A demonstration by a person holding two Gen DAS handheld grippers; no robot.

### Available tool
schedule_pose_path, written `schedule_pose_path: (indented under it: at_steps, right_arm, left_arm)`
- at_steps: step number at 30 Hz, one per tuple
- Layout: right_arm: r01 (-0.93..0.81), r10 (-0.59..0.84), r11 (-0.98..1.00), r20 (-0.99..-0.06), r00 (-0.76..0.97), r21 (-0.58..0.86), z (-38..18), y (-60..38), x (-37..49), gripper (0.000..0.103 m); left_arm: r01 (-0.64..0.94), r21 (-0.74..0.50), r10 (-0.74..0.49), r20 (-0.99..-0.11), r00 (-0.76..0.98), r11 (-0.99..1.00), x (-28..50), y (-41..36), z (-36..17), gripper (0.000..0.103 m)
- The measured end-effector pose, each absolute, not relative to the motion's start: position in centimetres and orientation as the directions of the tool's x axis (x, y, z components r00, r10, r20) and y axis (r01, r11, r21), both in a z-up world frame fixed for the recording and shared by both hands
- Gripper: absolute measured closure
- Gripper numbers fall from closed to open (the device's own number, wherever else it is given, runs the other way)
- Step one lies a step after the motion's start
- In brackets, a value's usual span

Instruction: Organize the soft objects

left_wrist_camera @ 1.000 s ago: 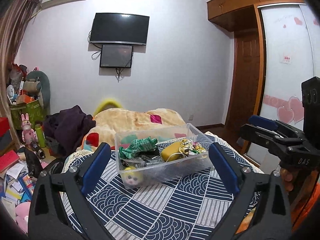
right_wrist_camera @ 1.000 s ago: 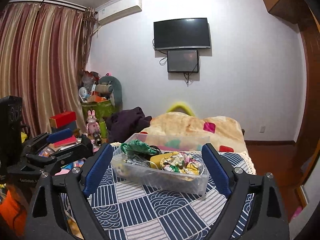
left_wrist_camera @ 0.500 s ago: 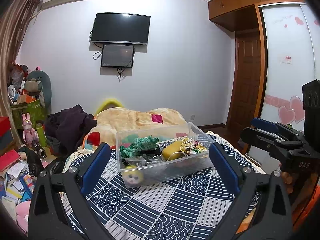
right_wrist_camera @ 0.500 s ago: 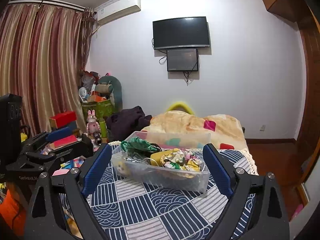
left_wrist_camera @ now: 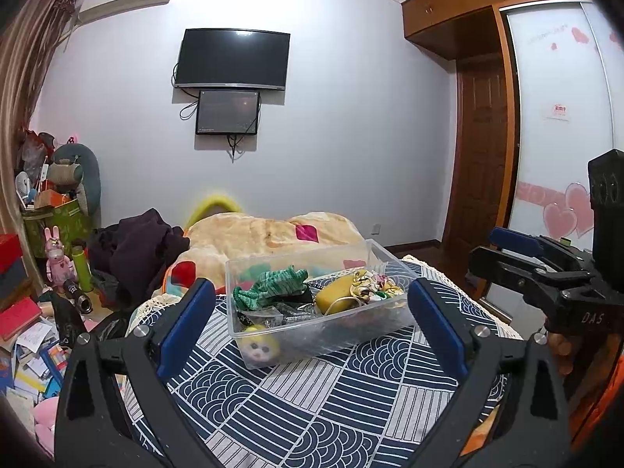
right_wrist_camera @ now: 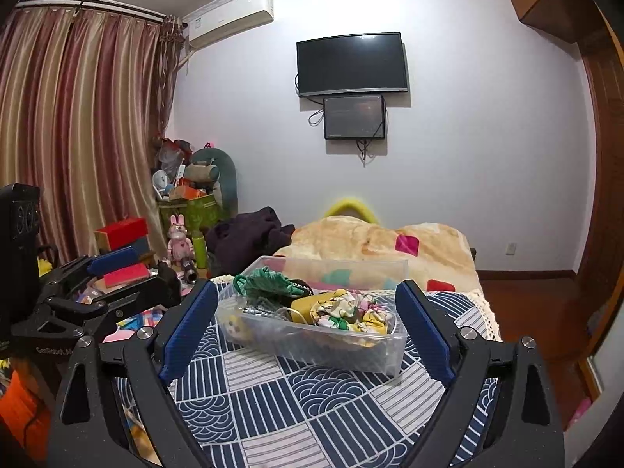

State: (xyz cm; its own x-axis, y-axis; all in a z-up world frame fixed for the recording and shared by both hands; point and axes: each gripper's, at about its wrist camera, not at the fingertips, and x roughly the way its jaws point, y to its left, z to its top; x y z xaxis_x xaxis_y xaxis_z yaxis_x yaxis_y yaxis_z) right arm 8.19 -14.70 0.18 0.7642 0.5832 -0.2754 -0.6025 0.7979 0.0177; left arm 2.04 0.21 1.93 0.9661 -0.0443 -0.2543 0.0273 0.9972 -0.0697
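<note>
Clear plastic bin sits on table with navy patterned cloth, near bed. Inside: green knit piece, yellow pouch, floral fabric bundle, small doll-face toy against near wall.

Left tongs apart, empty. Right tongs apart, empty.

Cloth around bin bare. Fits either items gathered already, or awaiting sorting out; cannot tell which.

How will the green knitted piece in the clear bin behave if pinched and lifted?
The green knitted piece looks limp and crumpled, so it would probably sag and trail. It seems light for its bulk. Draped over other items in the clear bin, its loose knit could snag them.
</note>
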Motion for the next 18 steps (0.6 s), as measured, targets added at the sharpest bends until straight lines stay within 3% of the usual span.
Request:
schedule_pose_path:
  at_steps: [18]
  right_arm:
    - [-0.599,0.582,0.8,-0.272,0.766,0.026,0.34,-14.89,7.67,0.008]
  left_arm:
    - [0.04,-0.073,-0.057,-0.26,0.964,0.997,1.93,0.15,2.13,0.001]
